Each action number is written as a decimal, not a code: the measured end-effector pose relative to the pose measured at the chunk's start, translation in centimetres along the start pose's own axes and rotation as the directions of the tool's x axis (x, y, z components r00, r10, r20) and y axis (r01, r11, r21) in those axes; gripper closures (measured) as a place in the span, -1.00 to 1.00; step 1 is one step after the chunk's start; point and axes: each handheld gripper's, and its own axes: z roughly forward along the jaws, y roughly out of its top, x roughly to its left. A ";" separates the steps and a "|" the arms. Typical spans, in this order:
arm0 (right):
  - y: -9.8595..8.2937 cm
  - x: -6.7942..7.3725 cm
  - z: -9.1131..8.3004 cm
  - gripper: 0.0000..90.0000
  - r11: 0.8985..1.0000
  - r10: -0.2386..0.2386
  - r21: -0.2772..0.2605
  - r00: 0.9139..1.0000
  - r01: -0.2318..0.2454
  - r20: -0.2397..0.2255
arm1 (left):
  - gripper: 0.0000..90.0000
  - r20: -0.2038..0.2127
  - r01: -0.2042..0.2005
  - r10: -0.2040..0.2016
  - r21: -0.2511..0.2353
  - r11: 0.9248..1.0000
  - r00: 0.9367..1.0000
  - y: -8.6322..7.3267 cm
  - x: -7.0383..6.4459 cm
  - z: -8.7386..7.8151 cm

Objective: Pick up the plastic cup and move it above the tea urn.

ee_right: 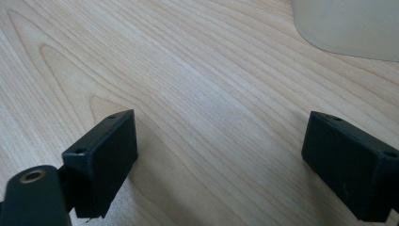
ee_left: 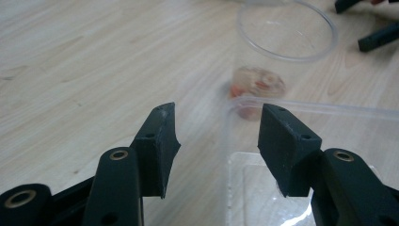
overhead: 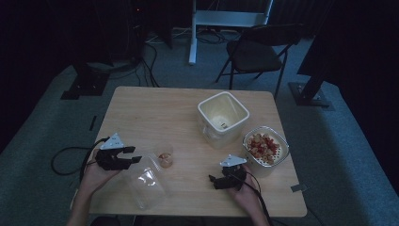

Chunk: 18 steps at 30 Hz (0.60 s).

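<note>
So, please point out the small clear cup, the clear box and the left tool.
small clear cup [overhead: 165, 157], high view, its side wall.
clear box [overhead: 143, 181], high view, its bottom.
left tool [ee_left: 217, 141], left gripper view, between its tips.

I see a cream square bin [overhead: 222, 118] standing right of centre on the wooden table [overhead: 155, 108], with a white basket of red and pale bits [overhead: 265, 148] just to its right, nearer me. Beyond the far edge, a black folding chair [overhead: 256, 51] sits on grey carpet [overhead: 47, 122].
</note>
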 end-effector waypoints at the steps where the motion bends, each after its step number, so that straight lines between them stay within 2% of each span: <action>1: 0.0 0.0 0.0 -0.76 1.000 0.000 0.000 1.000 0.000 0.000 | 0.10 0.007 0.000 0.000 0.001 1.000 1.000 -0.1 -0.2 0.1; 4: 0.0 0.0 0.0 -0.76 1.000 -0.002 -0.001 1.000 0.002 0.000 | 0.15 0.004 -0.002 0.002 0.035 0.999 1.000 -0.7 -0.4 0.4; 7: 0.0 0.0 0.0 -0.76 1.000 0.000 0.000 1.000 0.000 0.000 | 0.23 0.005 0.003 -0.003 0.046 0.999 1.000 -1.3 -0.2 0.6; 13: 0.0 0.0 0.0 -0.76 1.000 0.000 0.000 1.000 0.000 0.000 | 0.67 0.018 0.019 -0.021 0.097 0.995 1.000 -2.3 0.5 1.0; 17: 0.0 0.0 0.0 -0.76 1.000 0.000 0.000 1.000 0.000 0.000 | 0.77 0.024 0.019 -0.022 0.113 0.993 0.999 -2.7 0.6 1.3; 18: 0.0 0.0 0.0 -0.76 1.000 0.000 0.000 1.000 0.000 0.000 | 0.77 0.026 0.016 -0.019 0.133 0.991 0.999 -2.9 0.6 1.6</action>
